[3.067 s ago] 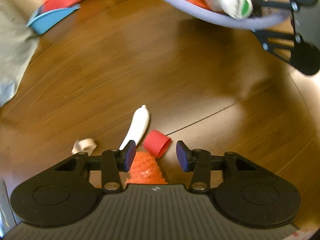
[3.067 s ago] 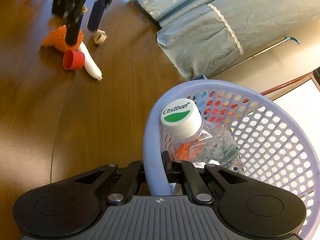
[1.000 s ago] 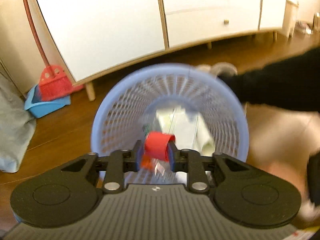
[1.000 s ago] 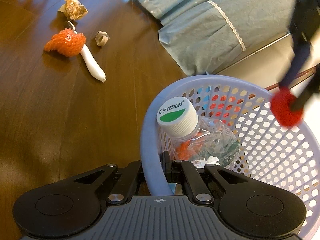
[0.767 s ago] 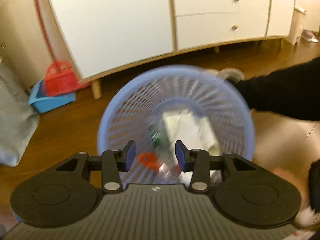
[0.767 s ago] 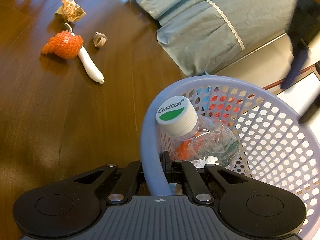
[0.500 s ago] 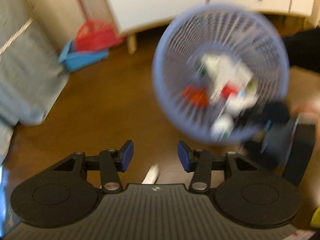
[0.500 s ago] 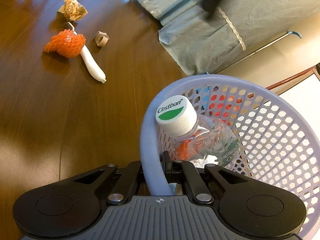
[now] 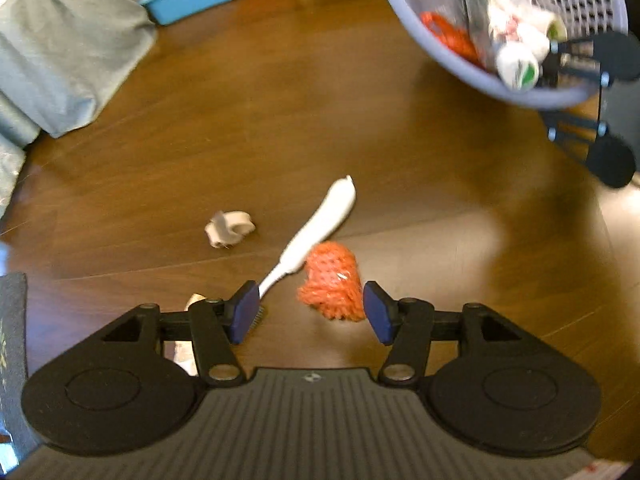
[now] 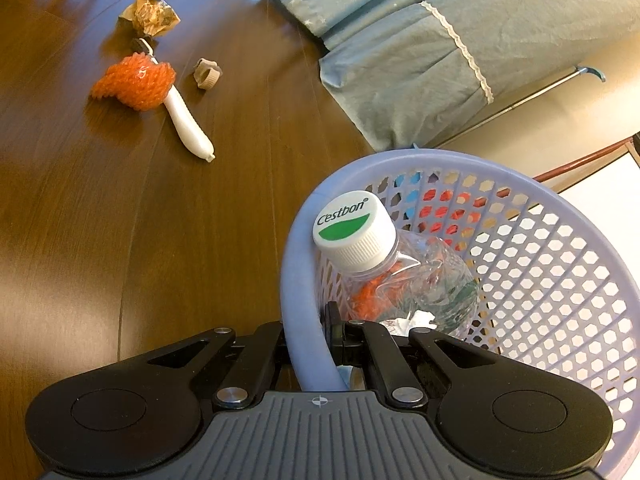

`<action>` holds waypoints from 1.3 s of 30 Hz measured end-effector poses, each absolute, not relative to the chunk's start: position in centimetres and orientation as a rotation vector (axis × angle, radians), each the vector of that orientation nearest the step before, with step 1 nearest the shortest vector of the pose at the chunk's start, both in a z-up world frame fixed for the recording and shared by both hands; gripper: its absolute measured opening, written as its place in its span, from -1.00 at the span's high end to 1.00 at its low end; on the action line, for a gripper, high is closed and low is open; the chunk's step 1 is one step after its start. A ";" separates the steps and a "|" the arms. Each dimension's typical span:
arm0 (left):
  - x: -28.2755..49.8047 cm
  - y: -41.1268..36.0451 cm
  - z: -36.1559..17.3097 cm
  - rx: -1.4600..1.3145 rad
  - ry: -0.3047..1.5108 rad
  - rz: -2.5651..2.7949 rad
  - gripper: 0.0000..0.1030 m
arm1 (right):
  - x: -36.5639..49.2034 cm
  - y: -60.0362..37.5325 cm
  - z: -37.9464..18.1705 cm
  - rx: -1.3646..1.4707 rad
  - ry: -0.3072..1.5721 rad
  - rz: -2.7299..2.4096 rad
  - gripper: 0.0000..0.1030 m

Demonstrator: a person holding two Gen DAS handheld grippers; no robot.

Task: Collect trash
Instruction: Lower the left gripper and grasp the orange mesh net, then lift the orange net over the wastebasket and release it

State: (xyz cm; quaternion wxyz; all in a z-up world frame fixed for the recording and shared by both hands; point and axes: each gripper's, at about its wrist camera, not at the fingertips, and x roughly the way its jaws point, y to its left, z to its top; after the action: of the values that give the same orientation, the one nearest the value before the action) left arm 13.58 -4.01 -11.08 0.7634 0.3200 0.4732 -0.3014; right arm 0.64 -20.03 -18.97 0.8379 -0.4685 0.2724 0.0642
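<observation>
While a clear plastic bottle [image 10: 404,268] with a white and green cap, some orange netting and crumpled scraps already lie in the lavender mesh basket [image 10: 568,280], the collecting looks only partly done. Four pieces are left on the brown wooden floor [image 9: 280,112]: an orange foam net sleeve [image 9: 332,280], a white toothbrush [image 9: 316,228] lying under the sleeve's edge, a small beige ring [image 9: 229,229] just beside them, and a crumpled brown wrapper [image 10: 150,14] a little further off.

The left claw [image 9: 308,316] points steeply down at the floor, its blue pads parted about halfway; its jaws have just been opening, and it grips nothing. The net sleeve shows in the gap close to the right pad, and the bristle end of the toothbrush sits by the left pad, though I cannot tell whether either pad touches them. By my judgement the sleeve is the next pick.

The right claw [image 10: 312,344] is clenched on the basket's thick rim, holding the basket tilted above the floor, well apart from the remaining litter.
</observation>
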 end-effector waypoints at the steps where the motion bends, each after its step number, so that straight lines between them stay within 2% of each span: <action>1: 13.7 -4.1 -11.6 0.698 1.036 -0.663 -0.02 | 0.7 -20.0 -18.9 -0.989 0.577 0.136 1.00; 20: 16.2 -5.8 -17.8 0.698 1.115 -0.646 -0.04 | 1.5 -19.9 -18.8 -0.977 0.574 0.127 1.00; 22: 16.2 -6.1 -18.4 0.718 1.113 -0.636 -0.01 | 1.4 -20.0 -18.8 -0.982 0.575 0.131 1.00; 24: 16.3 -6.1 -18.8 0.725 1.131 -0.629 0.18 | 1.3 -20.1 -18.9 -0.990 0.576 0.138 1.00; 25: 16.2 -6.0 -18.9 0.729 1.135 -0.629 0.20 | 1.3 -20.1 -18.9 -0.992 0.576 0.139 1.00; 27: 16.1 -5.9 -18.8 0.732 1.141 -0.637 0.28 | 1.3 -20.1 -19.0 -0.991 0.576 0.137 1.00; 39: 13.3 -5.8 -14.2 0.772 1.104 -0.663 0.30 | 1.2 -20.2 -19.1 -0.996 0.583 0.144 1.00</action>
State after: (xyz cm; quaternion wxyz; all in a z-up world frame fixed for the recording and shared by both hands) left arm 13.29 -5.79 -14.17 0.7311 0.3509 0.5016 -0.3012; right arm 1.24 -20.16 -19.06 0.8356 -0.4705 0.2753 0.0678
